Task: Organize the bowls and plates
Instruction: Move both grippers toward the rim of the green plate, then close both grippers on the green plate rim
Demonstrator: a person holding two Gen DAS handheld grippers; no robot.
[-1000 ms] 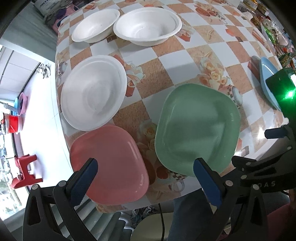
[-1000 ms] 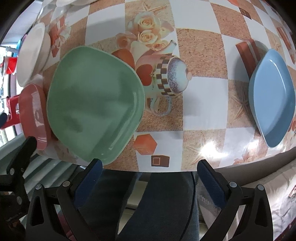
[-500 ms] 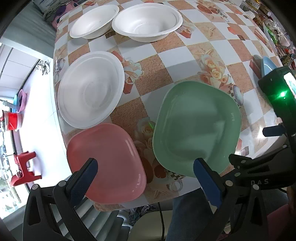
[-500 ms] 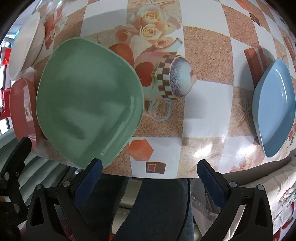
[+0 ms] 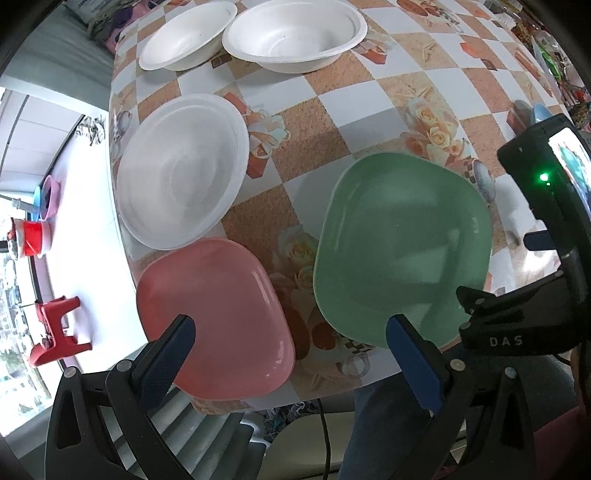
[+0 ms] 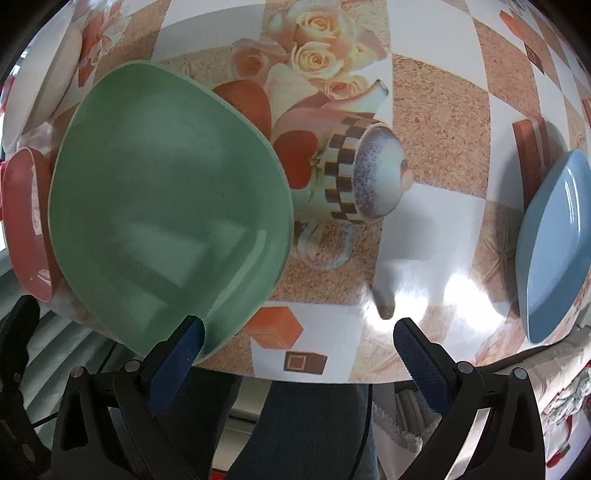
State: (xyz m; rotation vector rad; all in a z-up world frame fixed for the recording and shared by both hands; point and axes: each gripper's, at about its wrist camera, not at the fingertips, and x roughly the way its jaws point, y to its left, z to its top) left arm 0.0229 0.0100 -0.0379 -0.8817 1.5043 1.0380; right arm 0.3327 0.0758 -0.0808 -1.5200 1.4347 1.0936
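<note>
1. Left gripper (image 5: 290,334): jaws spread wide, nothing between them, hanging over the near table edge. One blue pad sits in front of the pink plate (image 5: 214,317), the other in front of the green plate's (image 5: 402,247) near rim; contact can't be confirmed.
2. Right gripper (image 6: 295,343): also wide open and empty. Its left pad overlaps the green plate (image 6: 166,206) at the near corner; its right pad is over bare tablecloth (image 6: 436,236).
3. Layout: pink and green plates lie side by side at the front edge, apart and not stacked. The blue plate (image 6: 554,240) is well off to the right, near the table edge. Three white bowls: one (image 5: 181,170) just behind the pink plate, nearly touching it, and two more (image 5: 188,35) (image 5: 295,33) at the far side, next to each other.
4. Step, as judged: early approach, nothing gathered yet. Both tools are lined up on the front plates, and the right one looks aimed at the green plate.
5. Next move calls for a rim grip. The plates lie flat, so one pad has to go under the lip that overhangs the table edge, the other on top, then squeeze.
6. Then lift and set it onto a matching plate, probably the pink one beside it. Bowls would nest separately.
</note>
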